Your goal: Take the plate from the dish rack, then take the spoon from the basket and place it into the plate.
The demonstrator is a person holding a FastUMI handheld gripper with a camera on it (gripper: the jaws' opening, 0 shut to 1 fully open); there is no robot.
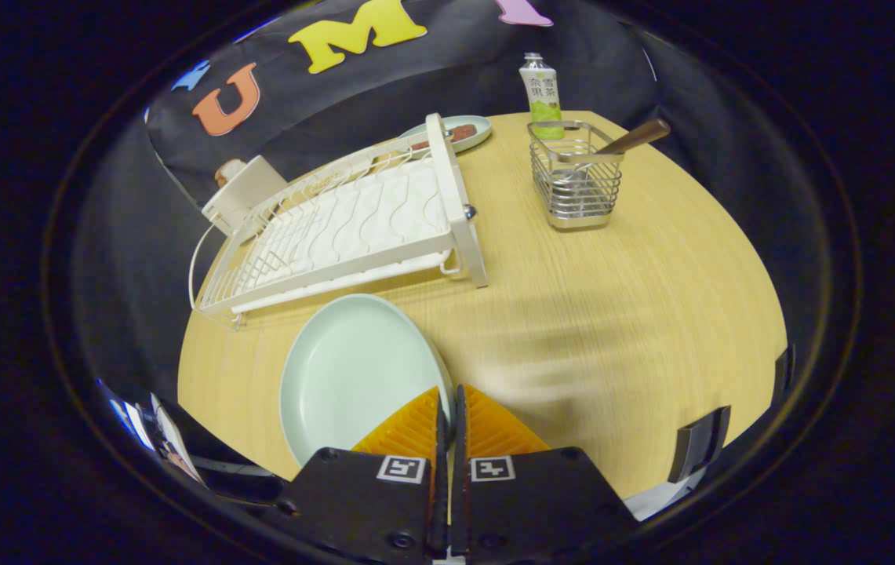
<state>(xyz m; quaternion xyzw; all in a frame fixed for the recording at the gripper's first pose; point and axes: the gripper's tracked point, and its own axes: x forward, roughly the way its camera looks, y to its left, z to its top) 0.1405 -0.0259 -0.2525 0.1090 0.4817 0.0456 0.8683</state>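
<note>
Gripper (447, 408) pinches the plate (353, 369) rim, both fingers tight on it. Plate is out of the dish rack (353, 227), just in front. Set it flat & slow, w/ room. Spoon (635, 137) waits in basket (576, 184), right of rack.

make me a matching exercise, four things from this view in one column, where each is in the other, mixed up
Things:
1. plate
2. spoon
3. bottle
4. dish rack

Places:
A. standing behind the basket
B. pinched at its rim by the hand-held gripper
C. handle sticking out of the basket
D. just beyond the plate on the table

Pairs: 1-B, 2-C, 3-A, 4-D
</note>
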